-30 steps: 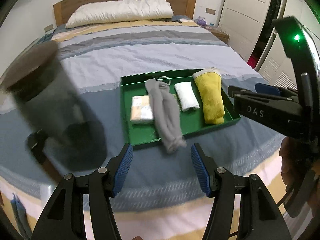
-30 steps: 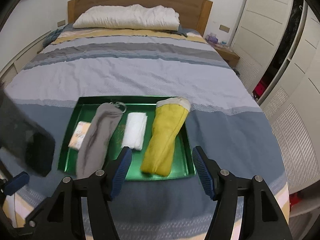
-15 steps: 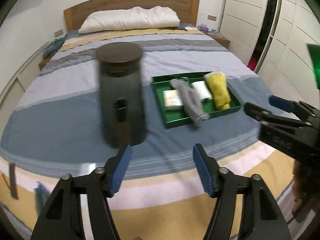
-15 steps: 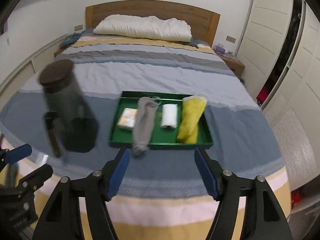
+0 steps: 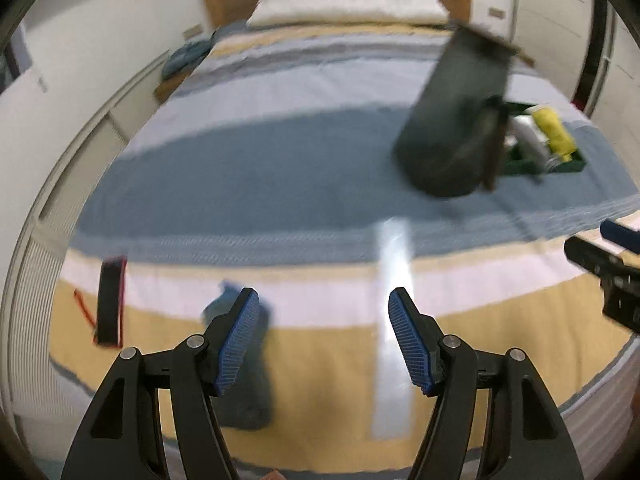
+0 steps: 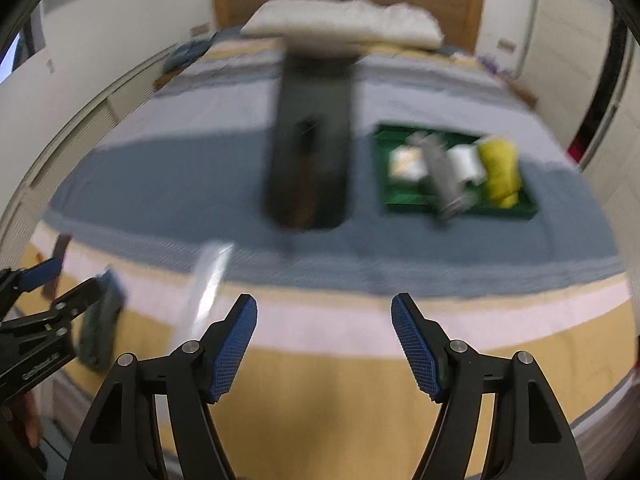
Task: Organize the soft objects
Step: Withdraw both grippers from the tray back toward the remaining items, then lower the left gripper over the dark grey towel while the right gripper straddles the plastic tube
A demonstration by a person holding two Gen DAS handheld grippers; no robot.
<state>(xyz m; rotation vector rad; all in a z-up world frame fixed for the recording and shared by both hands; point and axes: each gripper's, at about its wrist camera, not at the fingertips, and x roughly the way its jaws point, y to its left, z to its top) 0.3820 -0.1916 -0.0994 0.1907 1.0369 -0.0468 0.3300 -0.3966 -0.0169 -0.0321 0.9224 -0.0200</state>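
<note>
A green tray (image 6: 404,196) lies on the striped bed, blurred by motion. In it are a tan packet (image 6: 406,162), a grey sock (image 6: 442,172) that overhangs the near rim, a white cloth (image 6: 464,164) and a yellow cloth (image 6: 500,168). The left wrist view shows the tray (image 5: 520,166) far right, half hidden behind a dark cylinder (image 5: 456,120). A blue-grey cloth (image 5: 256,400) hangs at the bed's near edge, just behind my left gripper (image 5: 324,336). That gripper is open and empty. My right gripper (image 6: 324,340) is open too, over the yellow border, holding nothing.
The dark cylinder (image 6: 312,140) stands mid-bed, left of the tray. A pale shiny strip (image 5: 394,320) crosses the bed's near edge. A dark flat item with a red rim (image 5: 110,300) lies at the left. A pillow (image 6: 344,20) and headboard are at the far end.
Both grippers have pulled back from the tray and swung left toward the bed's near edge. The tray now looks small and far. The jaws of both stand a little wider.
</note>
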